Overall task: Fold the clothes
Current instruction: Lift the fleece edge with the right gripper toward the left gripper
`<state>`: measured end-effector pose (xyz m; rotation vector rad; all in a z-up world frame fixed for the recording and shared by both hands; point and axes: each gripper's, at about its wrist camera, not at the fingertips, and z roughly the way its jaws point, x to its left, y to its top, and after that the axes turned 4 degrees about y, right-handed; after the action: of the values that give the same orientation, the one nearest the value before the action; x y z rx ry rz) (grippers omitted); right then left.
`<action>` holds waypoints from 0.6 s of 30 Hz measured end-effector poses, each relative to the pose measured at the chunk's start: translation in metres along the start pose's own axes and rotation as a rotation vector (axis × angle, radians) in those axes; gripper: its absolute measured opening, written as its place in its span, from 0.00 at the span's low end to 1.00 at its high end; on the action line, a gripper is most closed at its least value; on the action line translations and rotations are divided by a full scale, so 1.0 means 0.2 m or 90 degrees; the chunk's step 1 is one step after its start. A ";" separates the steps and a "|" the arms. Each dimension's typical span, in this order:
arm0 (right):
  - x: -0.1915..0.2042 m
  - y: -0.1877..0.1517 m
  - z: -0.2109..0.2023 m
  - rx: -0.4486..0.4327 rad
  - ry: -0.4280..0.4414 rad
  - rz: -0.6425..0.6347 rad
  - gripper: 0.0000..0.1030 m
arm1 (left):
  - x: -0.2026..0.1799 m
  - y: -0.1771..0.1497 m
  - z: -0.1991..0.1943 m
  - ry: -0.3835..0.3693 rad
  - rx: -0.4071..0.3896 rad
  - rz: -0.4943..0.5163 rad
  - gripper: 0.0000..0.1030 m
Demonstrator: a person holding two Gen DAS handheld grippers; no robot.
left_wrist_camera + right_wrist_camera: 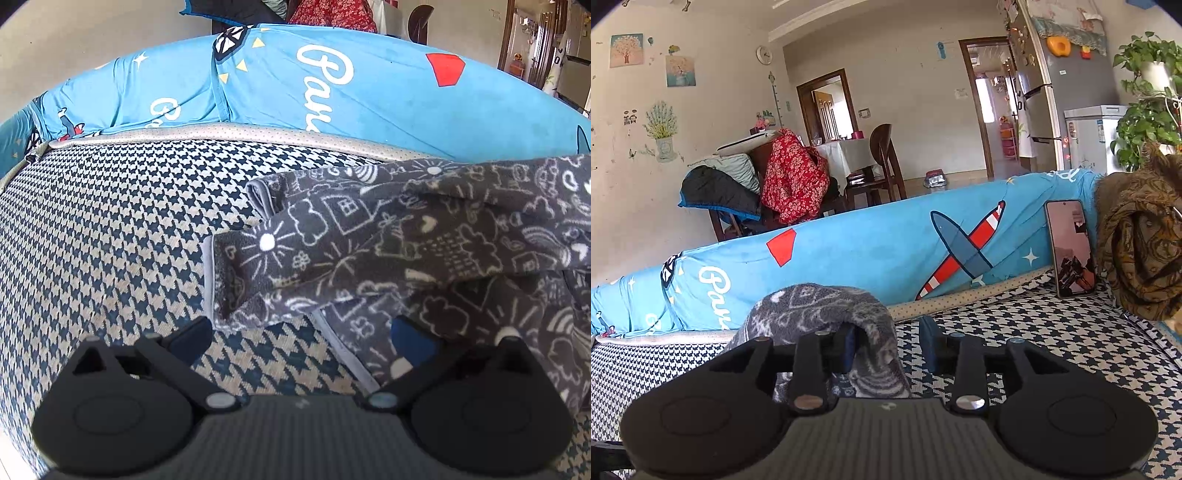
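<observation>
Houndstooth cushion, both tools open.

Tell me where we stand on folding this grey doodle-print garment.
Partly done: the grey garment is doubled over on the houndstooth cover, but its layers lie bunched and uneven. The left gripper is open over its near edge, gripping nothing. The right gripper is open, with a raised hump of the cloth against its left finger, not clamped. Left to do: flatten the hump, square the edges, finish the fold.

Decorated wall, wooden chair, fridge
</observation>
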<state>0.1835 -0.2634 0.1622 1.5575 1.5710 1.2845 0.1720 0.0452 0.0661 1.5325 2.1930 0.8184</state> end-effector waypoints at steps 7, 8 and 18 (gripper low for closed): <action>-0.02 -0.01 -0.02 0.016 0.004 -0.004 0.46 | -0.06 -0.01 -0.03 -0.022 -0.015 0.018 1.00; -0.02 -0.01 -0.02 0.020 0.006 -0.007 0.48 | -0.07 -0.01 -0.03 -0.025 -0.016 0.021 1.00; 0.02 -0.07 -0.08 0.051 0.050 -0.038 0.54 | -0.15 0.00 -0.03 -0.030 -0.028 0.030 1.00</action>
<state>0.1626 -0.2616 0.1562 1.5126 1.7248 1.2782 0.1791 0.0146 0.0689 1.5715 2.0991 0.8297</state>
